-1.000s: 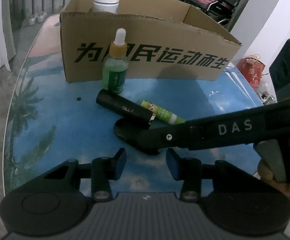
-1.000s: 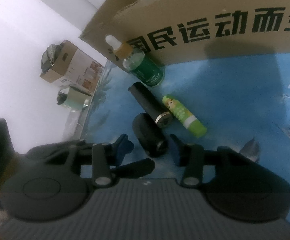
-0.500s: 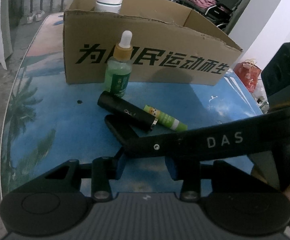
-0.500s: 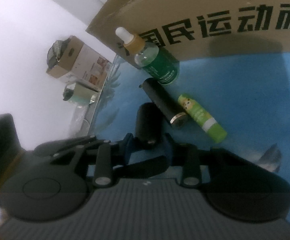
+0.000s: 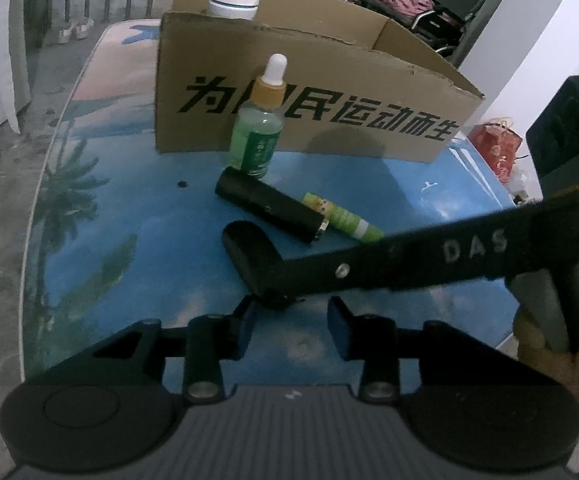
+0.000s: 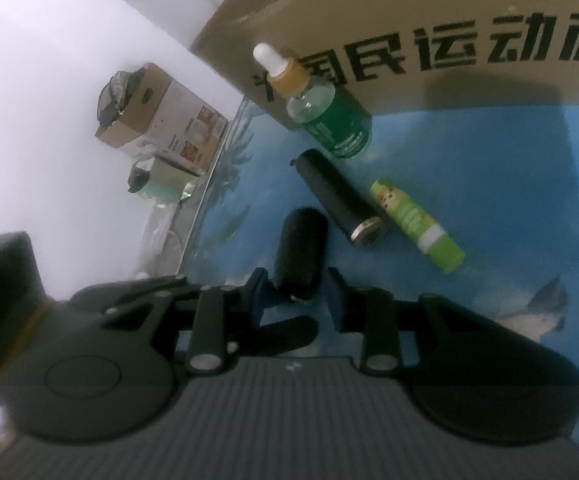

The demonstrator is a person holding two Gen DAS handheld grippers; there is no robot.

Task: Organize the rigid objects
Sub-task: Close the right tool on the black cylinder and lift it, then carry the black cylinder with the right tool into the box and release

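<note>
A short black cylinder point(image 6: 299, 256) lies on the blue table, its near end between the fingers of my right gripper point(image 6: 296, 300), which look nearly closed around it; contact is unclear. It also shows in the left wrist view point(image 5: 249, 254), partly under the right gripper's arm. Beside it lie a longer black tube point(image 6: 339, 198) and a green stick point(image 6: 417, 224). A green dropper bottle point(image 6: 321, 108) stands against the cardboard box point(image 6: 429, 32). My left gripper point(image 5: 291, 322) is open and empty, just short of the cylinder.
A white-lidded jar point(image 5: 233, 0) stands inside the box. The table edge point(image 5: 45, 184) runs along the left. A red bag point(image 5: 497, 144) and a dark box point(image 5: 569, 136) are off the table at right. A small carton point(image 6: 161, 112) sits beyond the far edge.
My right gripper has moved in over the short black cylinder so its fingers straddle the near end. My left gripper has drawn back slightly; the other objects have not moved.
</note>
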